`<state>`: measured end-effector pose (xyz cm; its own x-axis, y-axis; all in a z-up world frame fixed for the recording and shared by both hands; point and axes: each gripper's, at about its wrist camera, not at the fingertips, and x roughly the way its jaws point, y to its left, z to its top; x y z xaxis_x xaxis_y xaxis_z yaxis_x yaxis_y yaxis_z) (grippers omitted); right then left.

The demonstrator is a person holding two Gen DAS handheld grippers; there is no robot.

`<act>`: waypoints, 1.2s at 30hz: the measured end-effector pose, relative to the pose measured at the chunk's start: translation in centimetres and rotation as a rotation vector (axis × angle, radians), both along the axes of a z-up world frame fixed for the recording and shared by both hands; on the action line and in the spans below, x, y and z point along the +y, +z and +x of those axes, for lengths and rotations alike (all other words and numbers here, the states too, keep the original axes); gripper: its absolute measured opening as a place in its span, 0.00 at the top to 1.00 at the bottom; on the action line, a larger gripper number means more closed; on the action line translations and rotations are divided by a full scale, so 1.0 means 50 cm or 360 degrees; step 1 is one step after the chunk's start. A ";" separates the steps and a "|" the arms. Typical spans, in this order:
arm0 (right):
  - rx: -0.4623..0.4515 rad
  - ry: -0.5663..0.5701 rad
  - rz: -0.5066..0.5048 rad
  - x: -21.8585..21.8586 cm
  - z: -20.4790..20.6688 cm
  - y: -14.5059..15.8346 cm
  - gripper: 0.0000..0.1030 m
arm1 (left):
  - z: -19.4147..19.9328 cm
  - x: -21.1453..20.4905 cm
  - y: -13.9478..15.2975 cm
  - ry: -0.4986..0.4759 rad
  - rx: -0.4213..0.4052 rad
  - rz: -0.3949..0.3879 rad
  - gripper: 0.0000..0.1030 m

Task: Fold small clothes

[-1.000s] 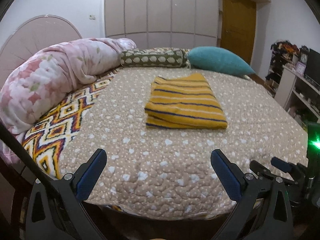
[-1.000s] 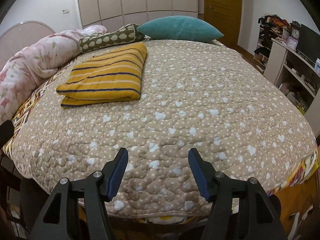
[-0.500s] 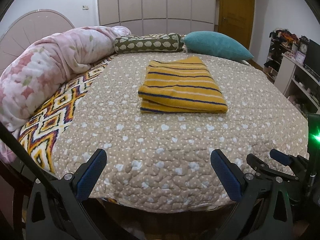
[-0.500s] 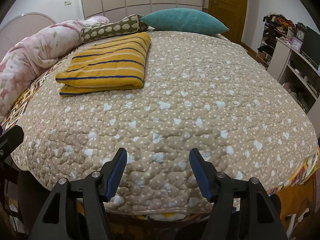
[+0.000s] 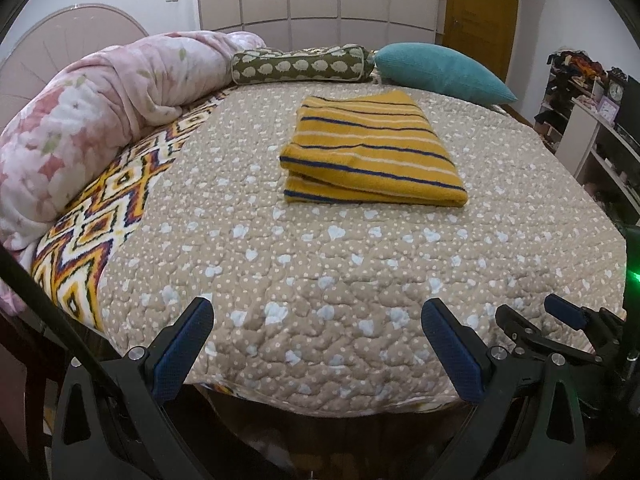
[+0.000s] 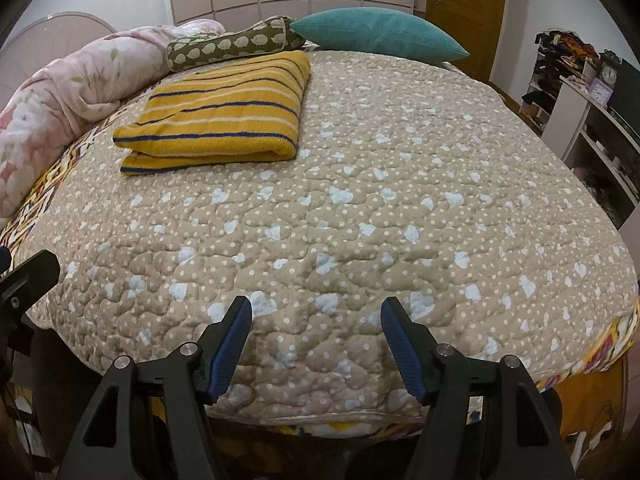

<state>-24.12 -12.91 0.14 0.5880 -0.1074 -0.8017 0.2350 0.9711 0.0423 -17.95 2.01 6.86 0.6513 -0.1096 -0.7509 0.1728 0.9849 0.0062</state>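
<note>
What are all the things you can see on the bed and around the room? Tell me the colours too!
striped cloth: one, yellow with blue and white stripes, folded, lying on the bed toward the pillows
quilt: one, tan with white dots and pale hearts, covering the bed
patterned sheet: one, orange, white and dark diamonds, showing at the quilt's left edge
blanket: one, pink floral, bunched along the left side
bolster: one, olive with cream shapes, at the head of the bed
pillow: one, teal, right of the bolster
door: one, brown, far wall
shelves: white, cluttered, right wall
left gripper: black with blue pads, open, empty, near bed edge
right gripper: same colours, open, empty
</note>
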 end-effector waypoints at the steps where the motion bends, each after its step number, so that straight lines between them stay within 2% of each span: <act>1: 0.0002 0.0002 0.0000 0.001 0.000 -0.001 0.31 | 0.000 0.000 -0.001 0.0002 0.0003 0.0001 0.00; 25: 0.0035 0.0021 0.0011 0.009 0.002 -0.015 0.30 | 0.014 0.002 -0.032 0.0013 0.0119 -0.0003 0.00; 36: 0.0036 0.0020 0.0011 0.012 0.001 -0.016 0.30 | 0.016 0.002 -0.035 0.0015 0.0132 -0.0003 0.00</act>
<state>-24.06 -12.31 -0.67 0.5708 -0.0942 -0.8157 0.2237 0.9737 0.0440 -17.16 2.10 5.12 0.5881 -0.1050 -0.8020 0.1633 0.9865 -0.0095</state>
